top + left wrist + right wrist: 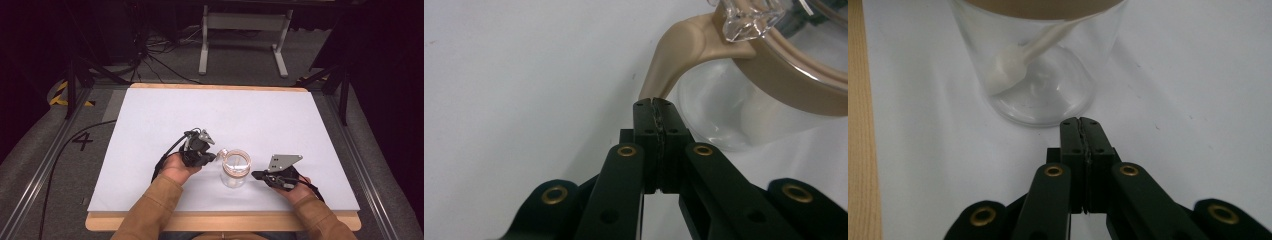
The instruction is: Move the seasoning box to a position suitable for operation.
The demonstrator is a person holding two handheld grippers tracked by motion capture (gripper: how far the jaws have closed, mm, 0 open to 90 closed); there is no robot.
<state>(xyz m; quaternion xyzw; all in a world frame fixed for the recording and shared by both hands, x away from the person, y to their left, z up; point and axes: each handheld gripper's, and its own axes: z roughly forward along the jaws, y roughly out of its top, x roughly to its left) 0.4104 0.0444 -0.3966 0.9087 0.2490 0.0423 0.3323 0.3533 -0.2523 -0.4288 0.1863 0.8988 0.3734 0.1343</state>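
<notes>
sitting near the front edge of the counter (150, 115), about midway along it: a clear jar (235, 172) with a tan rim band and a tan clasp lever (684, 45) swinging out on its left side. flanking it, left tongs (214, 156) just beside the lever, right tongs (256, 175) just beside the jar's right wall. both pressed fully together, pads meeting with no gap; right tongs gripping nothing, apart from the glass. left tongs (655, 102) tip-to-tip with the lever's lower end, maybe pinching its very tip; hard telling whether anything is truly caught between the pads.

judging the step as working the clasp while steadying the jar. doing it well likely means: bracing the right tongs low against the wall so the jar is not sliding or tipping; pulling or pushing the lever along its own arc rather than sideways; keeping force gentle, glass being slick and light; watching that the shut tips are not slipping off the narrow lever end.

high view giving the layout: both hands, sleeves, jar between them, open mouth seen from above. left gripper view giving the lever, the clear catch (751, 20) on the rim and the contact point. right gripper view (1081, 121) looking through the wall at a white spoon (1018, 62) leaning inside the jar, bowl near the bottom.
</notes>
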